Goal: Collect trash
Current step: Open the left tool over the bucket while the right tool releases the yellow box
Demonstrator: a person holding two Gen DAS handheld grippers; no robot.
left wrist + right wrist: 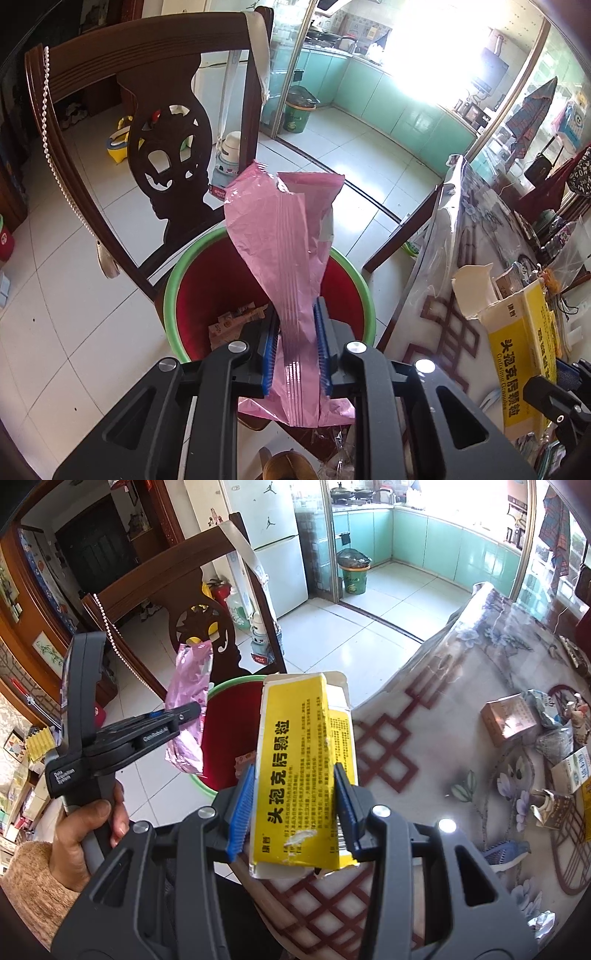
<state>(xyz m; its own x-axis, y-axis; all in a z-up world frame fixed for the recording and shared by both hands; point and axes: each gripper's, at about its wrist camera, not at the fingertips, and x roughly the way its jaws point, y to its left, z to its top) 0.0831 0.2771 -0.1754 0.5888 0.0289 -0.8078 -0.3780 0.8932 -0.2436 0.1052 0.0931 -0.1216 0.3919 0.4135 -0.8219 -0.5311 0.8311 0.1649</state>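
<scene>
A home: fridge (273, 535), carved dining chair (166, 122), kitchen cabinets (369, 92) beyond.

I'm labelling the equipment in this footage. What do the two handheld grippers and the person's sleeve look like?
Both the left gripper and right gripper have black angular cut-out frames, silver round bolts and ribbed blue pads. White lettering marks the left one's body. The sleeve is tan, fuzzy knit.

Around me, away from the job

A dark carved wooden chair (170, 122) is standing beside the table (461, 686), a white fridge (273, 535) is rising behind it, and a green bin (354, 576) is sitting at the kitchen doorway near teal cabinets (373, 88).
</scene>
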